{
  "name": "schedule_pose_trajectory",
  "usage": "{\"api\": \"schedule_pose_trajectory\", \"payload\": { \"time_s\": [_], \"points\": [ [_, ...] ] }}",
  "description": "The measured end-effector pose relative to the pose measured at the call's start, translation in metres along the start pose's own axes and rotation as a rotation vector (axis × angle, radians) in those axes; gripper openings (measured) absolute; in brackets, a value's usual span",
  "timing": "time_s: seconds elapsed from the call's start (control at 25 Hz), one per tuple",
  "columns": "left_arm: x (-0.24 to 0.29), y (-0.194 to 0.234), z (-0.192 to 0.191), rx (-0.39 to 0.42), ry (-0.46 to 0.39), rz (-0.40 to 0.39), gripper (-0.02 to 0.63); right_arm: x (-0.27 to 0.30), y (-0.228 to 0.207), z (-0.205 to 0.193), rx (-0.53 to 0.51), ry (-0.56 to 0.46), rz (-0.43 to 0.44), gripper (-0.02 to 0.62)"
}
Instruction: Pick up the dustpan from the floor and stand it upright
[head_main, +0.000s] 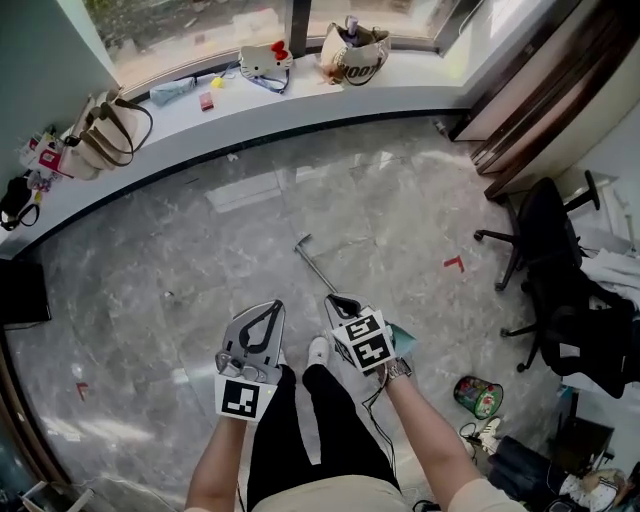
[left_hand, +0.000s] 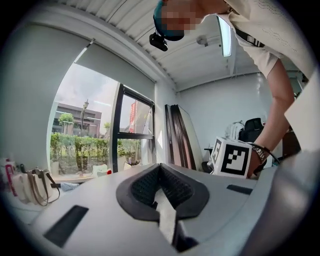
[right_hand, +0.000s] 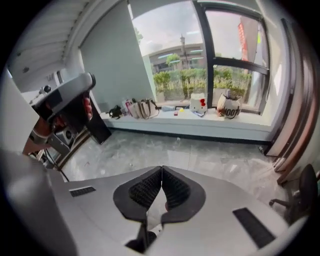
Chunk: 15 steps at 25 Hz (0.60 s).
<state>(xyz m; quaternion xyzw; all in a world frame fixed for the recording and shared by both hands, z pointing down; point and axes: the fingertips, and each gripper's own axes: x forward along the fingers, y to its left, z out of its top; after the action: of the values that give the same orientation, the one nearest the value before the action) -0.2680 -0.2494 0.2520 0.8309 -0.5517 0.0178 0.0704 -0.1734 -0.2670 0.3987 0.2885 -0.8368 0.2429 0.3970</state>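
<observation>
Dustpan (head_main: 312, 262) lies on the grey floor (head_main: 200, 260). Its thin metal handle points toward the window, and its teal pan is mostly hidden behind the right gripper. The left gripper (head_main: 274, 307) has its jaws closed, with nothing between them. The right gripper (head_main: 336, 301) is the same. On the sill (head_main: 300, 100) stand a beige bag (head_main: 105, 135), a white bag (head_main: 265, 60) and a printed bag (head_main: 360, 62) with a bottle (head_main: 352, 27) upright in it.

Glossy marbled floor (head_main: 180, 270), metal handle (head_main: 315, 266)
</observation>
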Motion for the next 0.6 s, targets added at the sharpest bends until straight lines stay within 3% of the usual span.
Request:
{"api": "schedule_pose_trajectory", "payload": {
  "time_s": [0.12,0.24,0.32,0.52,0.56,0.6],
  "points": [
    [0.022,0.02,-0.057,0.173,0.112,-0.103,0.011,0.073,-0.018,-0.027,-0.013,0.115,0.047,0.017],
    [0.04,0.038,-0.112,0.028,0.079,-0.042,0.011,0.143,-0.05,-0.065,-0.004,0.17,0.043,0.017],
    [0.05,0.051,-0.16,-0.013,0.083,-0.024,0.011,0.194,-0.07,-0.097,-0.006,0.212,0.036,0.017],
    [0.075,0.08,-0.31,0.052,0.121,-0.066,0.011,0.34,-0.105,-0.189,-0.068,0.336,0.094,0.027],
    [0.081,0.084,-0.343,0.073,0.128,-0.078,0.011,0.368,-0.111,-0.207,-0.081,0.357,0.105,0.093],
    [0.088,0.087,-0.376,0.086,0.13,-0.087,0.011,0.396,-0.119,-0.223,-0.094,0.373,0.111,0.11]
  ]
}}
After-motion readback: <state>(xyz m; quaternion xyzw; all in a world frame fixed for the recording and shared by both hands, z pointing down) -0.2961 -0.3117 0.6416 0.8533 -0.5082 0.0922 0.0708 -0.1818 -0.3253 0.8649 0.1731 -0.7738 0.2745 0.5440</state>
